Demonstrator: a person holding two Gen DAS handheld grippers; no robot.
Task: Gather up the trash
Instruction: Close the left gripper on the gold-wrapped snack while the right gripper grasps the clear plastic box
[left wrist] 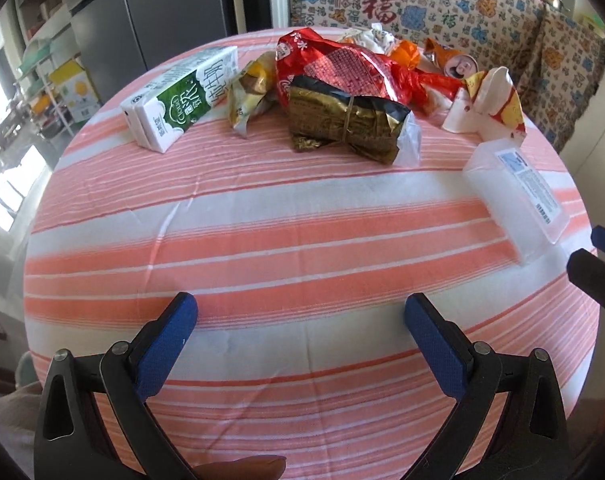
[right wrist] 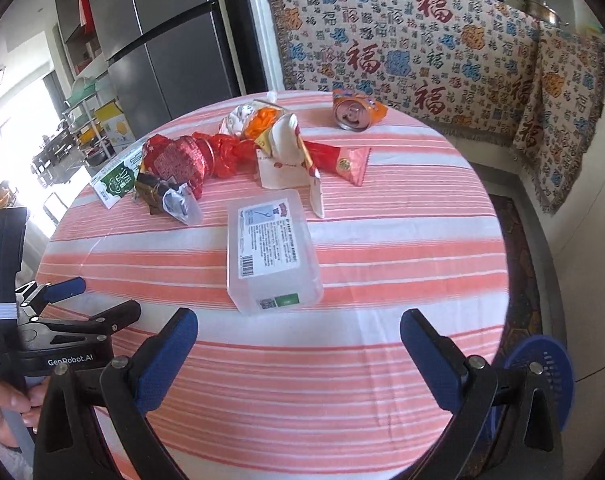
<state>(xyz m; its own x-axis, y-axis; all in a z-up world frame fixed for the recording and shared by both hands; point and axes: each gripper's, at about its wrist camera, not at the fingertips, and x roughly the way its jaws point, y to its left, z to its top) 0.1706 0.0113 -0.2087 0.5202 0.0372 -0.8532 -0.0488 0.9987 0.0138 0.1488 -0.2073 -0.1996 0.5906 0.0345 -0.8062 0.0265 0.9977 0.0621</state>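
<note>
The nearest piece of trash is the clear rectangular plastic box with a printed label (right wrist: 272,254), and it lies straight ahead of the right claw (right wrist: 298,354), at about twelve o'clock in the right wrist view and just beyond the blue fingertips. Its long axis runs roughly from six to twelve o'clock, leaning a little toward eleven, so the short width faces the claw's span. The right claw stands wide, holding nothing, and the gap looks broad enough to straddle that width (a judgement only).

From the left claw (left wrist: 301,334) the same box (left wrist: 514,196) sits off at about two o'clock, well apart, its long axis slanting from eleven to five. The left claw is also spread wide and empty, hovering over the round pink-and-white striped cloth surface (left wrist: 262,240).

The right hand is therefore the nearer one for the box. The left is better placed for the far cluster at twelve o'clock: the green-and-white milk carton lying on its side (left wrist: 182,98) and the gold-and-black foil packet bound with a band (left wrist: 348,122), which rests against the red crinkled plastic bag (left wrist: 334,66).

A blue perforated plastic basket (right wrist: 550,376) shows low at four o'clock beside the surface, likely the bin.
</note>
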